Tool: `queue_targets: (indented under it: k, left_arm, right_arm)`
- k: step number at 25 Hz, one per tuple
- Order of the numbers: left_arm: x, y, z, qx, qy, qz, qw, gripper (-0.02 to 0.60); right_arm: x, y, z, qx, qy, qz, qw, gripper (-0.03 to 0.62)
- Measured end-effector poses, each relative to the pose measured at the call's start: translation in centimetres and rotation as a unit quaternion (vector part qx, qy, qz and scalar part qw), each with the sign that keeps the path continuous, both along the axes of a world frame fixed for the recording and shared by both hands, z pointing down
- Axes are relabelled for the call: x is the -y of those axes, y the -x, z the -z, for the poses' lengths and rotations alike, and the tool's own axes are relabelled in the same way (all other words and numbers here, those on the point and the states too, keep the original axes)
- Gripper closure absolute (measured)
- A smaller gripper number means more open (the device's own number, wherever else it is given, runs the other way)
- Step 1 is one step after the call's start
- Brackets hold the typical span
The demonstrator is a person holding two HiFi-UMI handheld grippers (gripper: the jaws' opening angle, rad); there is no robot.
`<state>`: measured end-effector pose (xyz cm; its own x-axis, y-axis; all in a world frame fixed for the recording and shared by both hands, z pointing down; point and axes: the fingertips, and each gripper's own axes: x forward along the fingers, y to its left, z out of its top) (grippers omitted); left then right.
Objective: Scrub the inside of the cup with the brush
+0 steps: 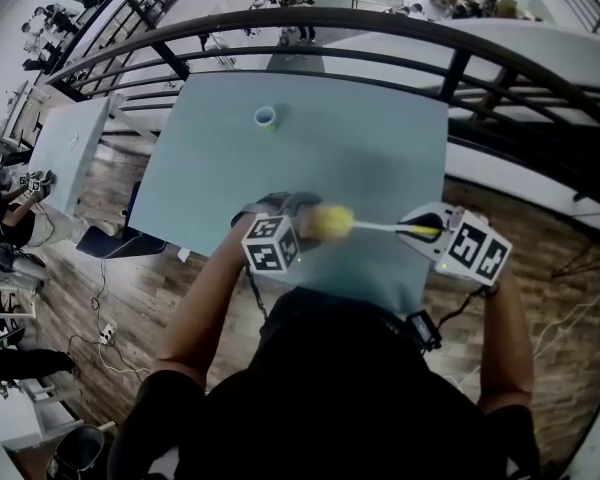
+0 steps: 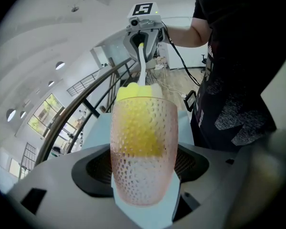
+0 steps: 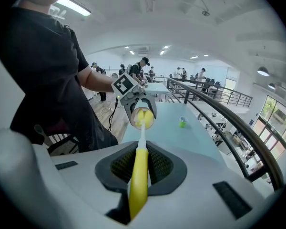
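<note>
We judge the scrubbing under way. Our left hand-held gripper clamps the dimpled cup above the surface's near edge, mouth toward our right hand-held gripper, which is closed on the brush. Its yellow sponge head fills the cup's mouth half; the bottom looks unreached.

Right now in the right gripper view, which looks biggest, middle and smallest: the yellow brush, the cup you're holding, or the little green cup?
1. yellow brush, but it is nearest the camera.
2. held cup, farther off.
3. little green cup, farthest away, so its real size is unsure.
</note>
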<state>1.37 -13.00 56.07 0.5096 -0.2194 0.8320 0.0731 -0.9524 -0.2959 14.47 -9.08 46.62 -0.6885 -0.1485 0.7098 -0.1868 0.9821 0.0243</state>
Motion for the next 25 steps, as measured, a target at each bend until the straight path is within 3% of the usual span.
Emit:
queue_targets:
  k: [10, 15, 21, 25]
  left_arm:
    - [1.2, 2.2, 1.2, -0.014, -0.004, 0.025, 0.9996, 0.219]
    - [0.8, 1.4, 1.7, -0.02, -0.007, 0.015, 0.9997, 0.219]
    - [-0.2, -1.5, 3.1, -0.058, 0.003, -0.006, 0.9983, 0.219]
    - [-0.2, -1.4, 3.0, -0.055, 0.001, -0.007, 0.9985, 0.219]
  right_arm:
    - [-0.2, -1.3, 0.3, -0.019, -0.01, -0.006, 1.0, 0.554]
    - [-0.2, -0.3, 0.1, -0.023, -0.014, 0.001, 1.0, 0.554]
    - [-0.3, 1.9, 0.0, -0.016, -0.019, 0.018, 1.0, 0.554]
    - [-0.2, 2.7, 0.4, -0.011, -0.03, 0.023, 0.999, 0.554]
